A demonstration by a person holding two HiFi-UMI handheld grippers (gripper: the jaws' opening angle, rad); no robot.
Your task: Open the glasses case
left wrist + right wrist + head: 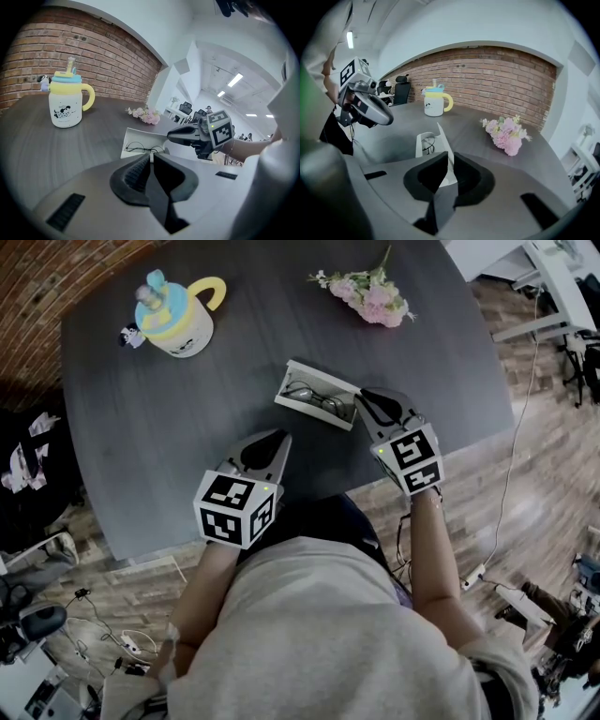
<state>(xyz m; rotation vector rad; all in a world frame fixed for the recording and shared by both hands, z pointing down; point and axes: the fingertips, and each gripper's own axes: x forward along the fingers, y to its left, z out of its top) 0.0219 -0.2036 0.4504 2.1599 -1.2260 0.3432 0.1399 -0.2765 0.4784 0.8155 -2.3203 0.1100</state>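
Note:
The white glasses case (298,374) lies open near the table's front edge, with dark-rimmed glasses (314,397) inside. Its lid (442,136) stands upright. My right gripper (366,399) is at the case's right end, and in the right gripper view (450,161) its jaws are close together on the lid's edge. My left gripper (278,439) sits a little short of the case's front left, shut and holding nothing. From the left gripper view (151,157) I see the case (140,137), the glasses (145,150) and the right gripper (172,137) at the lid's right corner.
A cream mug (180,322) with a yellow handle and blue lid stands at the back left of the dark table (141,427). A pink flower sprig (370,294) lies at the back right. The person's body is against the table's front edge.

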